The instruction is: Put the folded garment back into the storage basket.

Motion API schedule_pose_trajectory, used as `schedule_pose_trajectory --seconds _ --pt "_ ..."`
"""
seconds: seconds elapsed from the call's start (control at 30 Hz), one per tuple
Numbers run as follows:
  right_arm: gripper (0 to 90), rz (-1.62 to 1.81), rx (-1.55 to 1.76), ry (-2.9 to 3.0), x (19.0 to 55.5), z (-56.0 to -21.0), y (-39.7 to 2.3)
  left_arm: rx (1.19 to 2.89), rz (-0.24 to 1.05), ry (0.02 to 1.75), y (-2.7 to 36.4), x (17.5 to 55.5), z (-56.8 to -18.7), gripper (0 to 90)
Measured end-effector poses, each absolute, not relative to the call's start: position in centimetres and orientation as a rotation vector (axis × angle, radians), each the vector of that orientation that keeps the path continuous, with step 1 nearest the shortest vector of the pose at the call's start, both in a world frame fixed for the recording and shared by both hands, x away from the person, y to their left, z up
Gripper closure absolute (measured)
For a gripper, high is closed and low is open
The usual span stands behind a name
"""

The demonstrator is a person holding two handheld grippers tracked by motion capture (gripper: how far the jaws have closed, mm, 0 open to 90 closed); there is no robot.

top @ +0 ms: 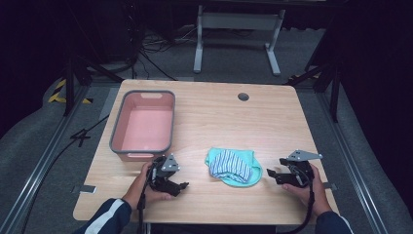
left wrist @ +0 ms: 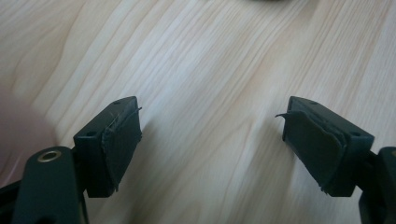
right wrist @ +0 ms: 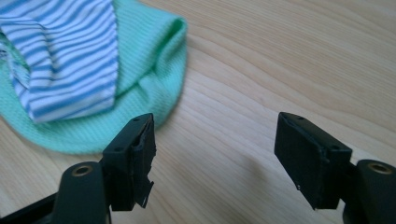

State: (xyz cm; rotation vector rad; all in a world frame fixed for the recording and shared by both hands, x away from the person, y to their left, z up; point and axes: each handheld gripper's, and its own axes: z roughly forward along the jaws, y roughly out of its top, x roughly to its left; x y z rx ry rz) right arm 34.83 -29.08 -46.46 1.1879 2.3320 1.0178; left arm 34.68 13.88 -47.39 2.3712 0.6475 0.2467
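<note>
Between both spread, empty grippers, left and right: folded green-and-striped cloth, its edge just beside the right one.

no readable text, labels or numbers anywhere.

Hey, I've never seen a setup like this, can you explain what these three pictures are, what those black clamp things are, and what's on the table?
All three pictures show one moment. The high view looks down on a wooden table from above the person's side. A person holds a hand-operated tool in each hand: the left gripper and the right gripper.

The other two pictures come from small cameras riding on those tools. Each looks along its own two black fingers, which rise from the bottom.

On the table sits an empty pink tub with a grey rim, and between the grippers lies a small pile of cloth, mint green with a blue-and-white striped piece on top.

Nothing is held. Both grippers are open, with bare wood between the fingers.
</note>
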Motion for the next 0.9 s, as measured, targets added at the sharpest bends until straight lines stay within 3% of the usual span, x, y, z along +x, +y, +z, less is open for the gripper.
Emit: schedule_pose_trajectory --seconds 0.3,0.53,0.83,0.9 --pt "34.8 1.038 1.124 2.358 35.0 -45.7 -24.9 2.318 0.255 0.584 9.2 37.4 -45.9 34.1" --pt "38.2 1.037 1.145 2.363 35.8 -45.9 -23.7 2.278 0.310 0.604 7.3 39.2 -45.5 36.0" --pt "34.0 0.979 1.175 2.393 36.8 -47.1 -22.8 2.304 0.256 0.650 6.1 40.4 -47.4 31.0" --pt "32.6 0.976 1.180 2.405 36.9 -47.5 -22.7 2.291 0.195 0.672 6.3 40.7 -47.9 28.7"
